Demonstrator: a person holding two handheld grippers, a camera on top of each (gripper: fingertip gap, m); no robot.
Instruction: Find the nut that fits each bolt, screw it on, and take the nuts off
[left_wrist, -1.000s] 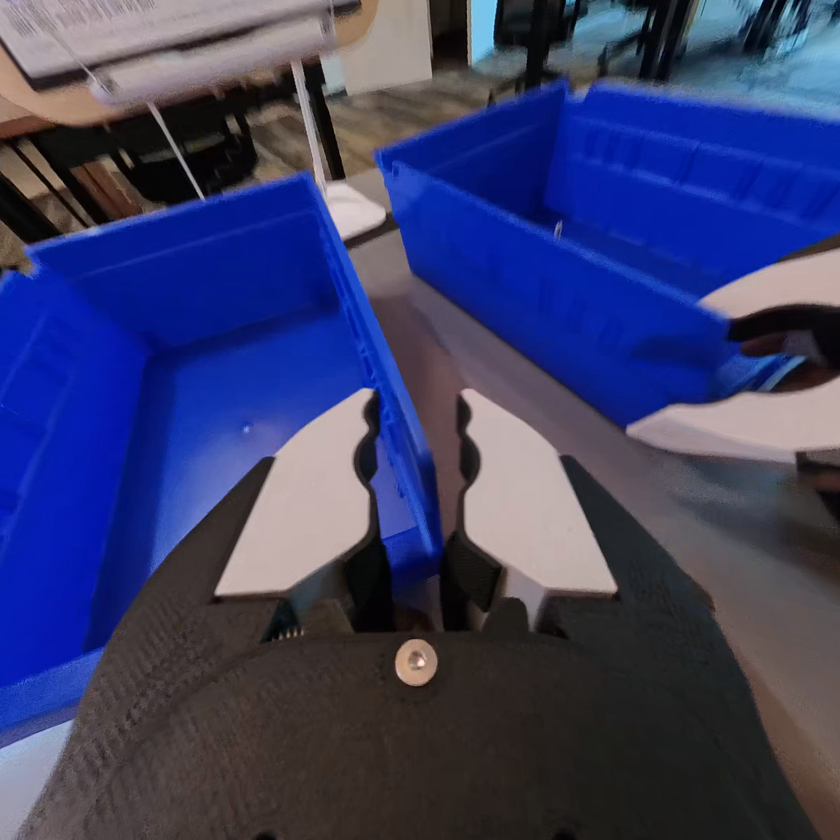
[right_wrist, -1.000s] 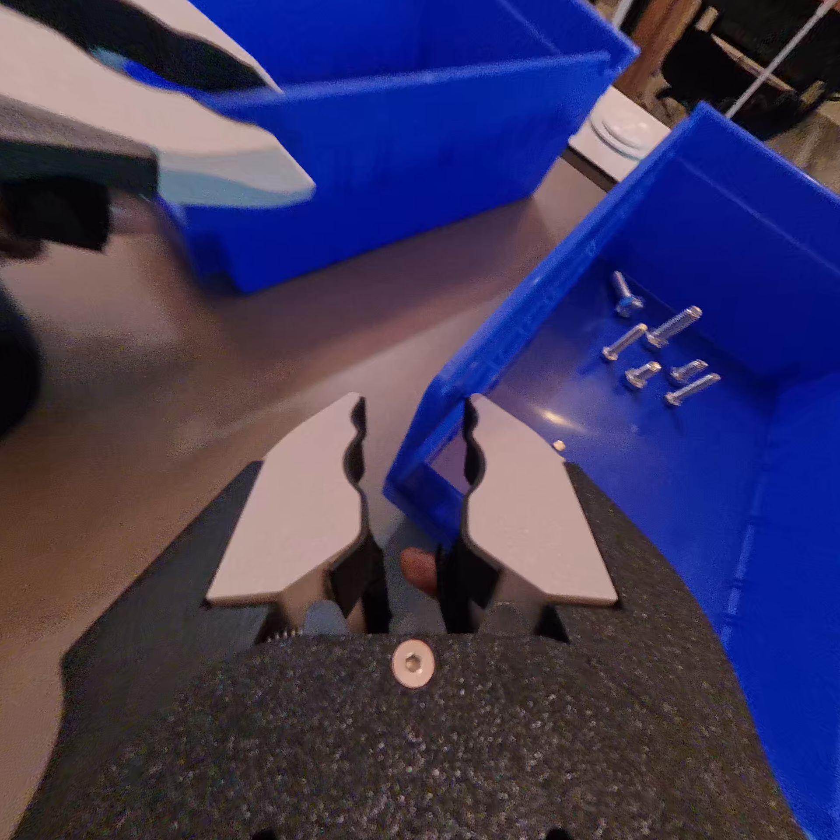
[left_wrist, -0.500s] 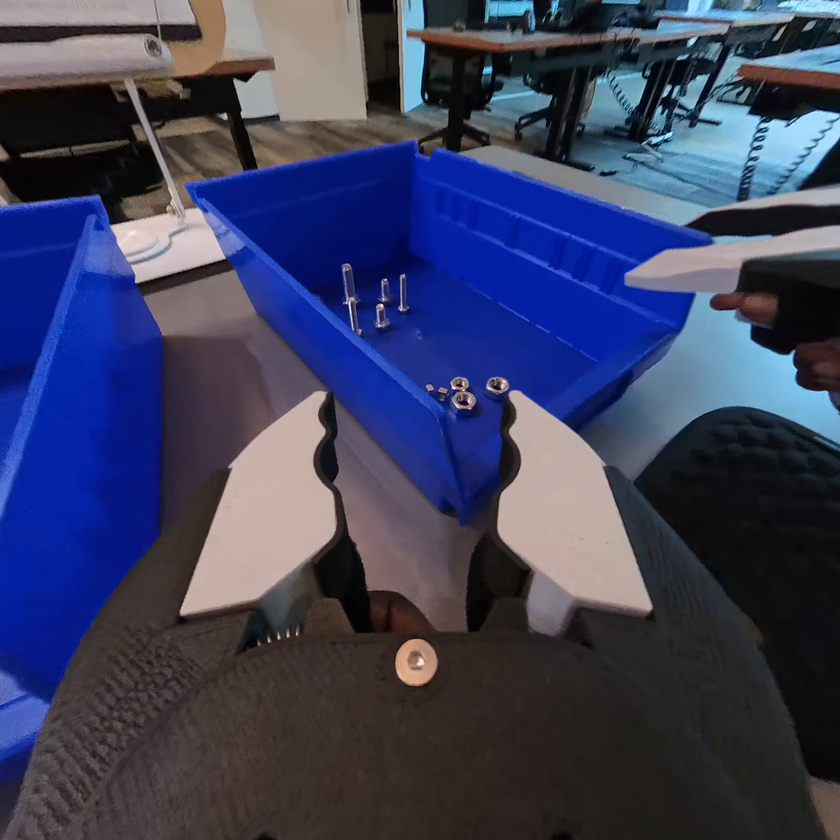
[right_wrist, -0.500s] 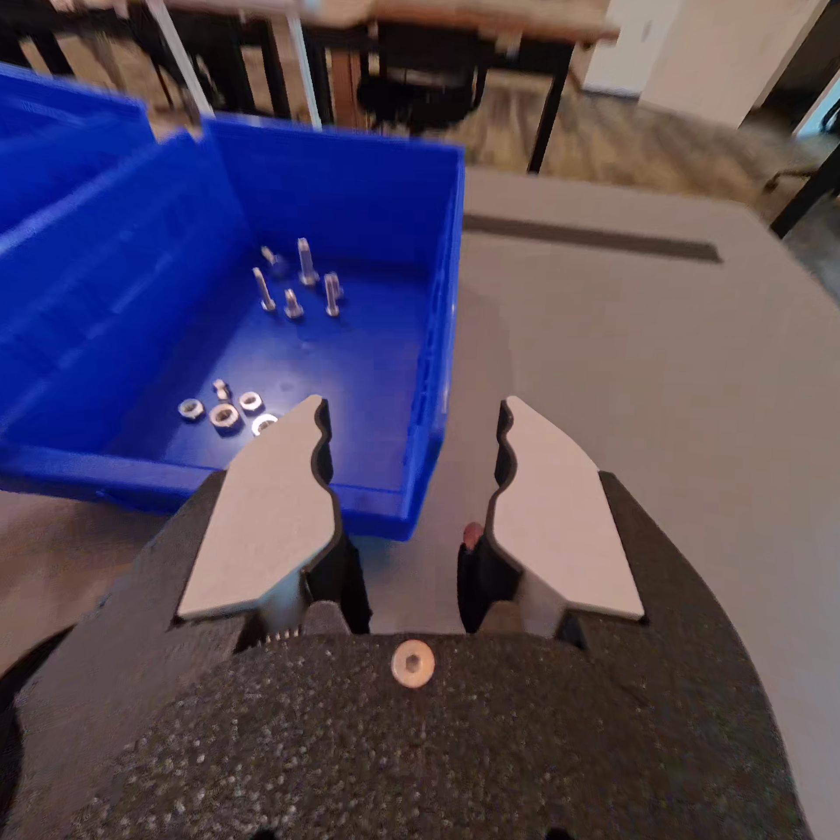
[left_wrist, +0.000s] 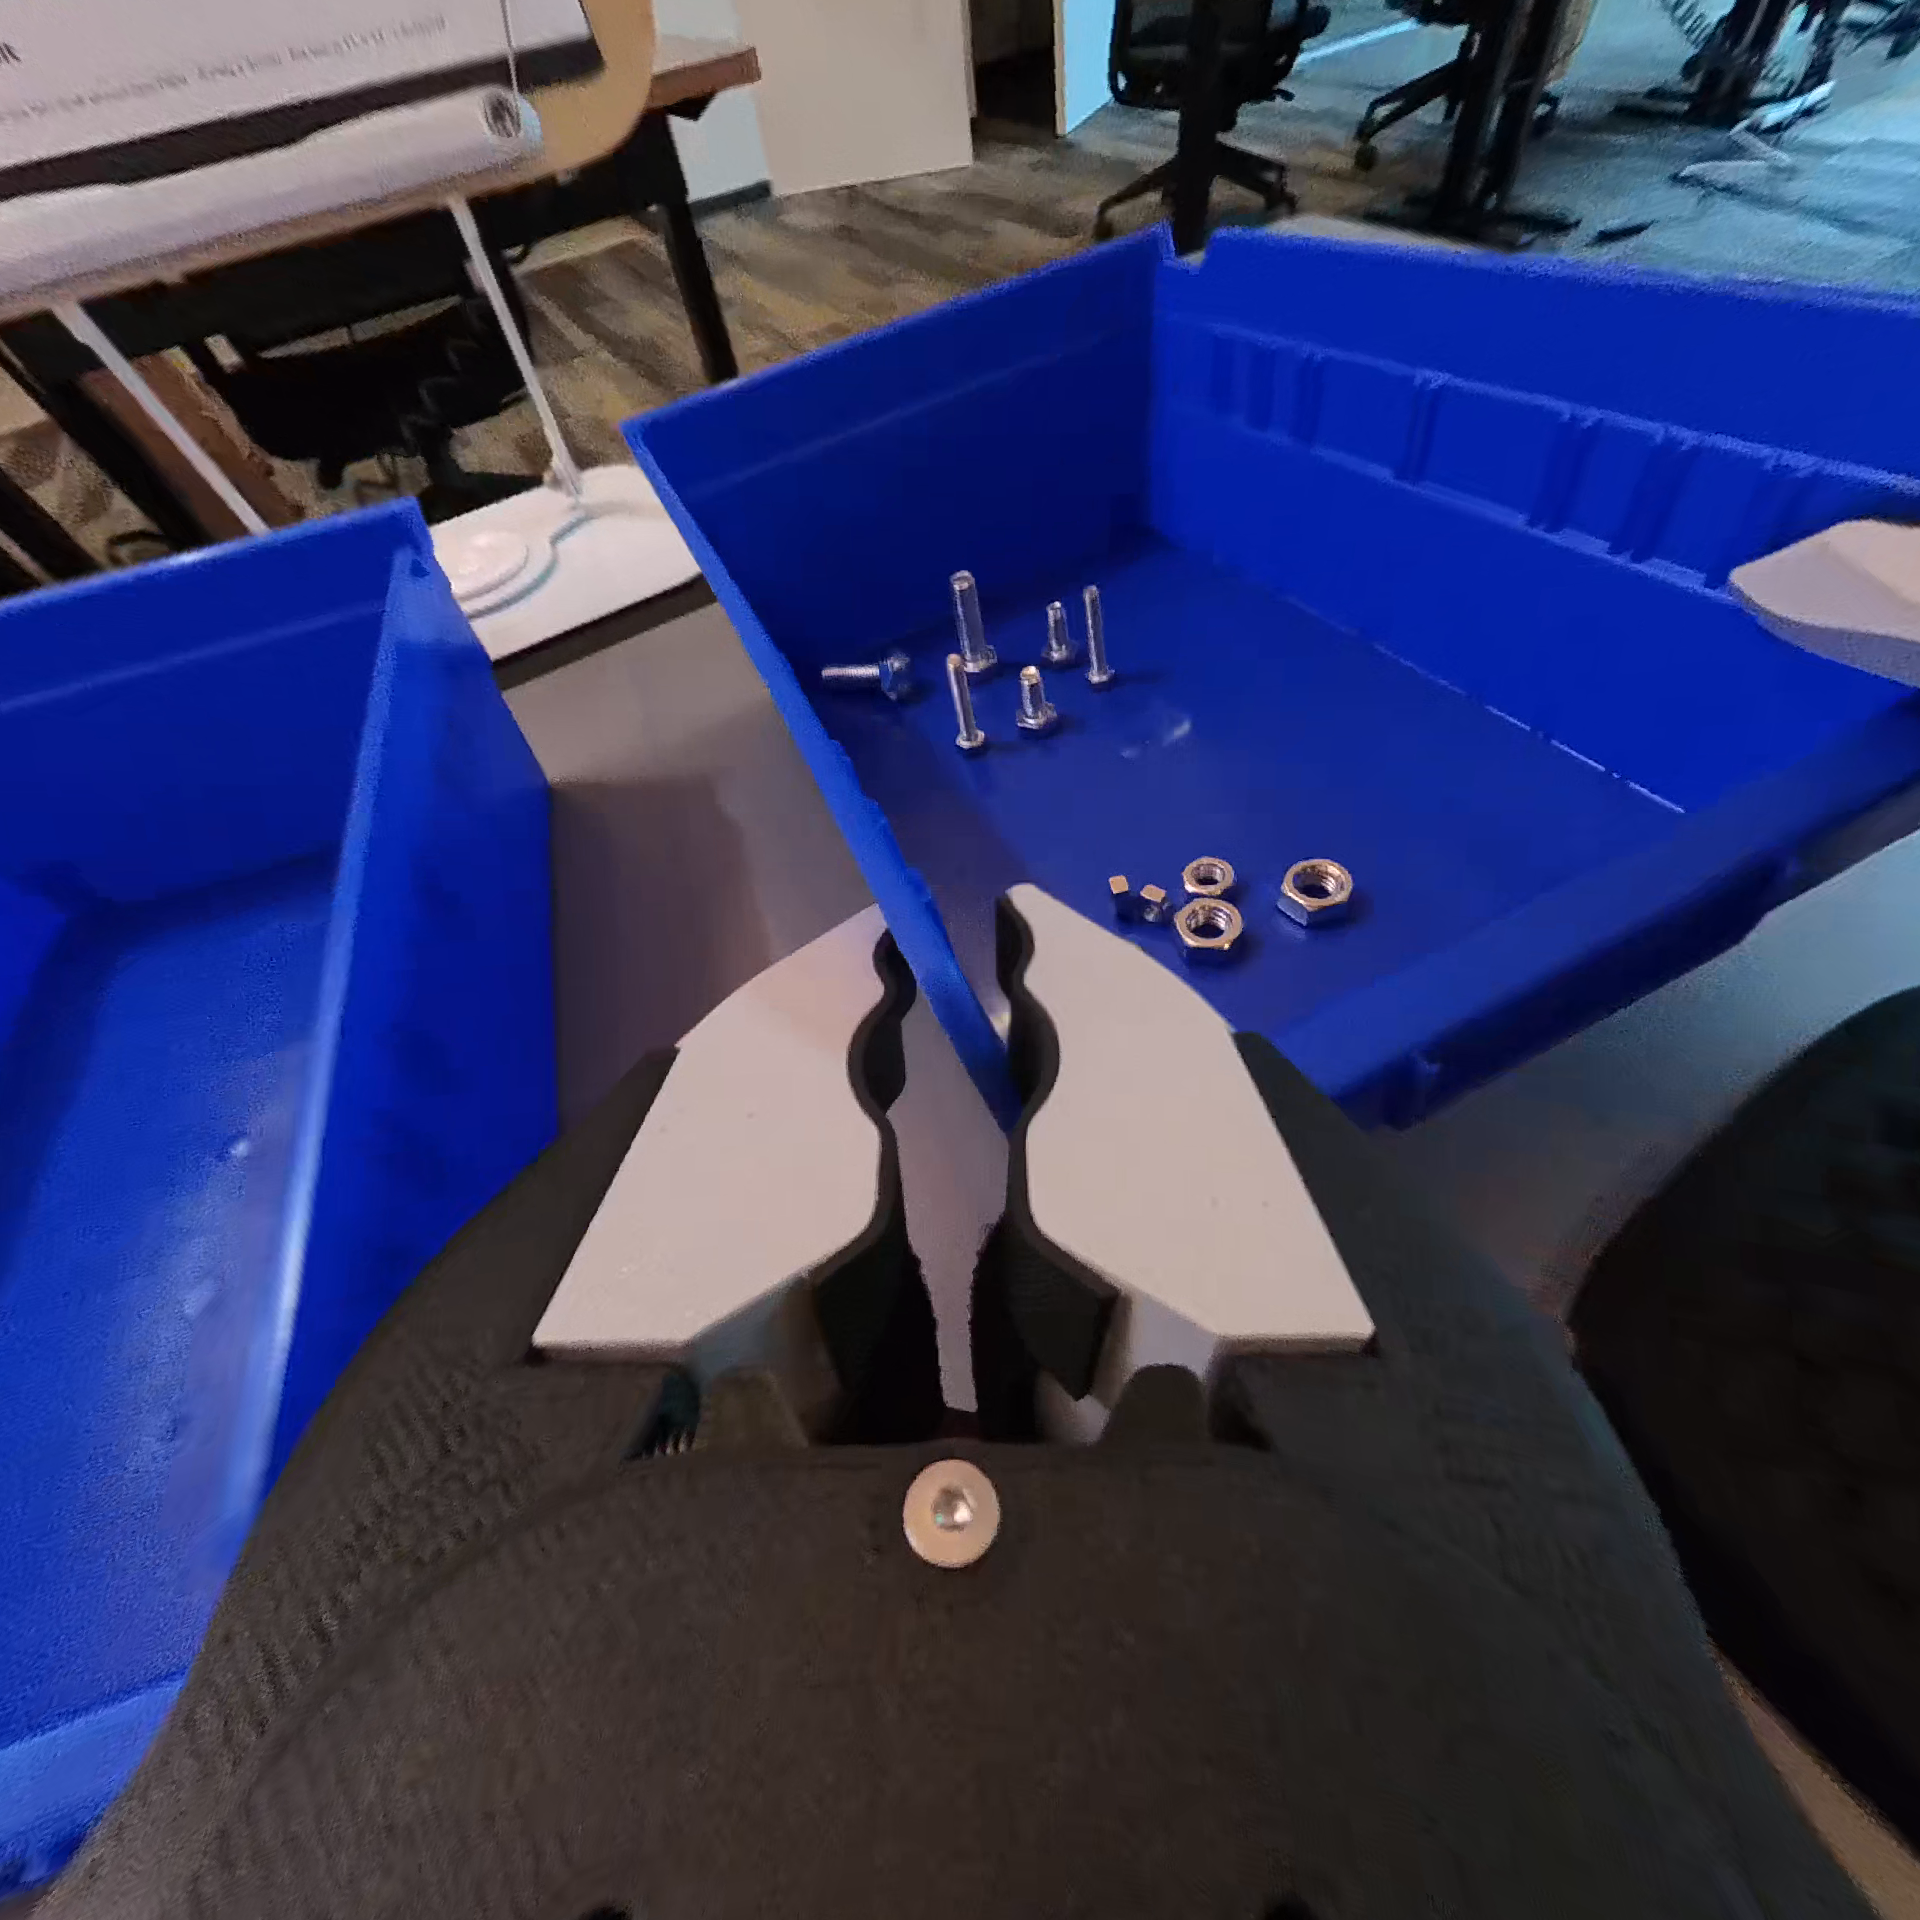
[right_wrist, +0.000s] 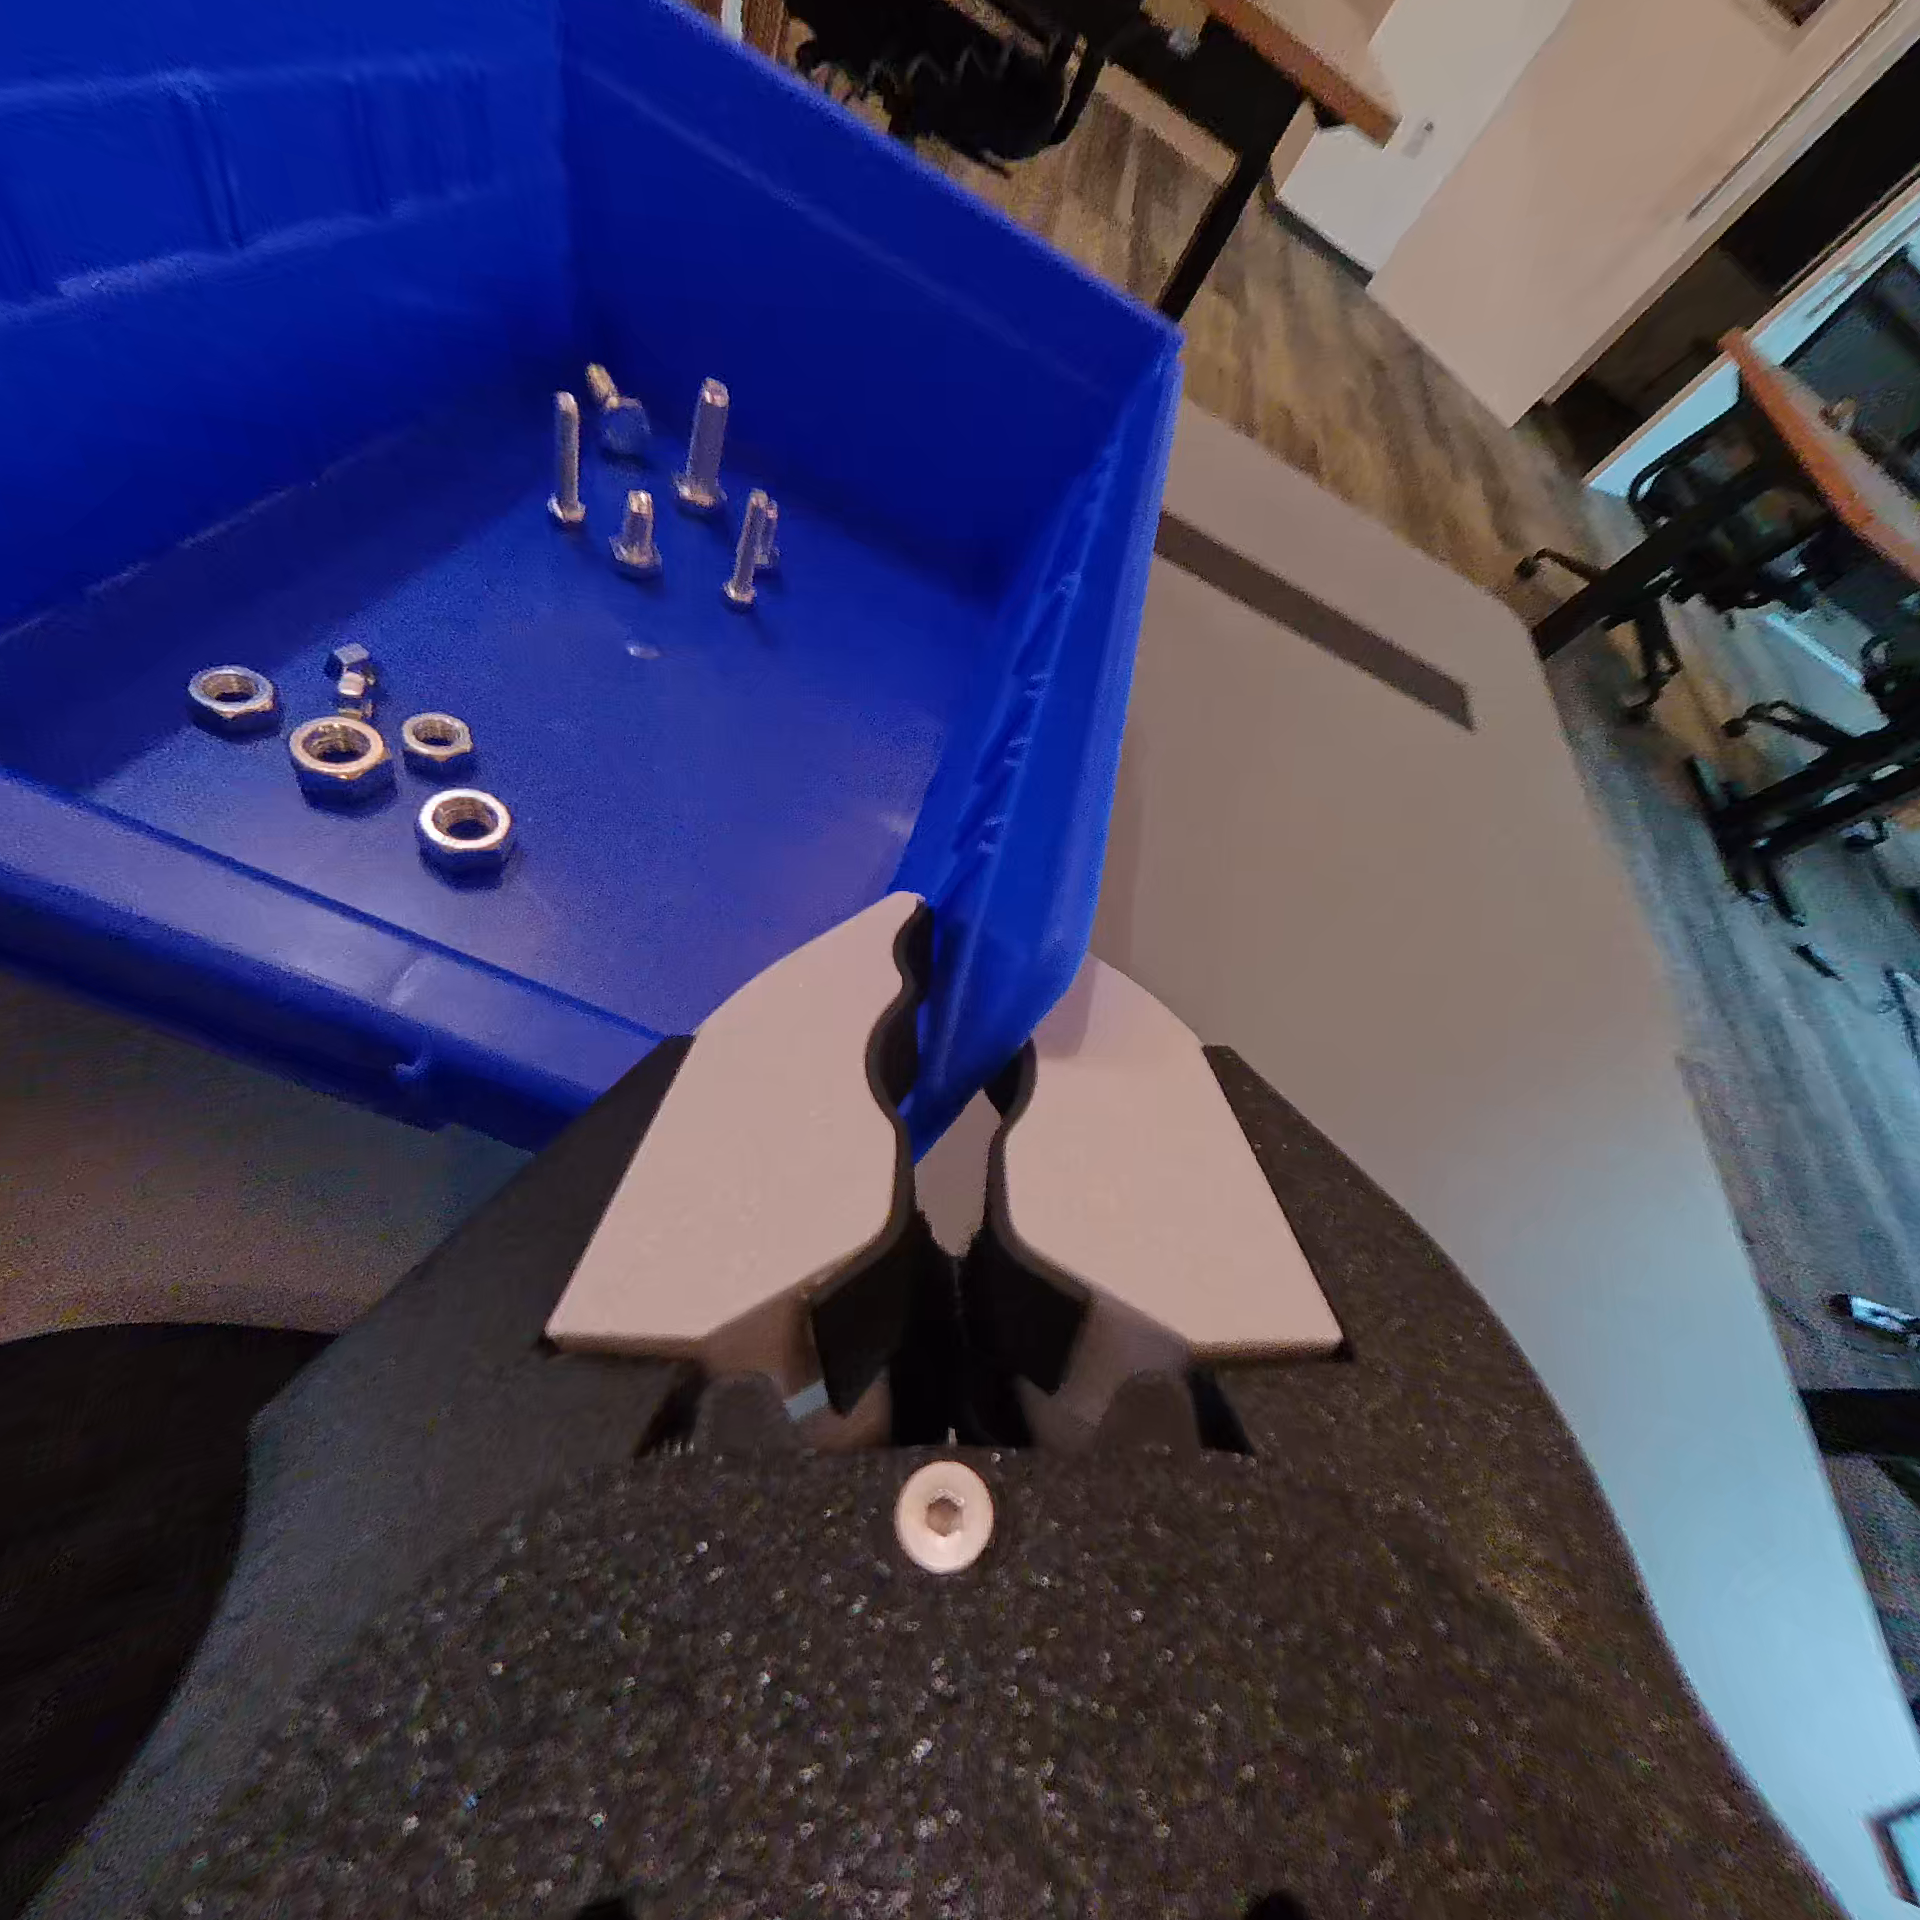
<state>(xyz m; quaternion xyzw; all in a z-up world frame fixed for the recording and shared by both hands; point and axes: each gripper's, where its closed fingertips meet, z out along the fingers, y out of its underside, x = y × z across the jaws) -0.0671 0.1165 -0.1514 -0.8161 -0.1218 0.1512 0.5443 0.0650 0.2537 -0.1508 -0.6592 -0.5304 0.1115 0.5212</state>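
A blue bin (left_wrist: 1455, 343) on the grey table holds several silver bolts (left_wrist: 971, 623), most standing on their heads, and several silver nuts (left_wrist: 1314, 891) near its front. My left gripper (left_wrist: 945, 925) is shut on the bin's left wall near the front corner; the wall runs slantwise between the fingers. My right gripper (right_wrist: 997, 956) is shut on the right wall of the same bin (right_wrist: 831, 260), and the wall hides its right fingertip. The bolts (right_wrist: 701, 447) and nuts (right_wrist: 462, 826) also show in the right wrist view. One right finger (left_wrist: 1839, 613) shows in the left wrist view.
A second blue bin (left_wrist: 208, 727) stands close on the left, with a strip of table between the bins. A white lamp base (left_wrist: 520, 561) sits behind them. The grey table (right_wrist: 1351, 935) runs to the right of the bin; desks and chairs stand beyond. My right fingertips sit around 20 cm from my left ones.
Both grippers swung to the bin with the bolts and nuts. Their jaws opened wide half a second ago and have now closed on the bin's left and right walls.
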